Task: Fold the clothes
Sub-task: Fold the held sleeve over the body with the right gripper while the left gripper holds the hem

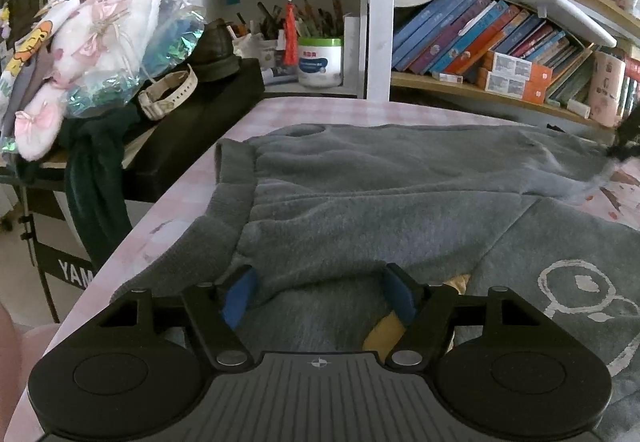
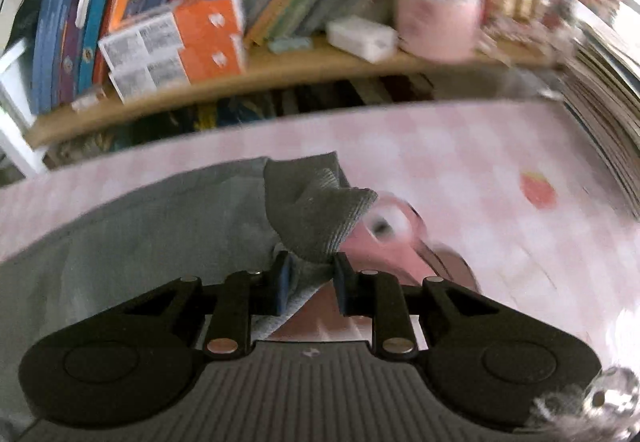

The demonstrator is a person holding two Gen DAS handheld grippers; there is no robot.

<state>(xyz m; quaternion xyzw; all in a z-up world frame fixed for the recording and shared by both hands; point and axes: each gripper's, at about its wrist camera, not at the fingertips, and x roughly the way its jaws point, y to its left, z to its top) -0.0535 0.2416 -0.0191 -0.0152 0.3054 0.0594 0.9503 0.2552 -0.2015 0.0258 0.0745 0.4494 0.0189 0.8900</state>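
Right wrist view: a cuff (image 2: 320,217) of the sweater (image 1: 400,193), spread on the table (image 2: 460,149), is clamped by the right gripper (image 2: 310,282). The left gripper (image 1: 320,290) is spread over its hem. A sleeve fold is judged underway; carrying inward is needed.

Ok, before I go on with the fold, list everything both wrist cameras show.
sweatshirt: one, grey, white print, spread on the table
tablecloth: one, pink checked, under the sweatshirt
books: many, mostly blue and orange, on the shelf behind the table
tub: one, white with green lid, in the shelf nook
watch: one, cream, on the black case at left
plush pile: pink and white, far left
left gripper: open, fingers around a fabric fold
right gripper: shut on the sweatshirt cuff
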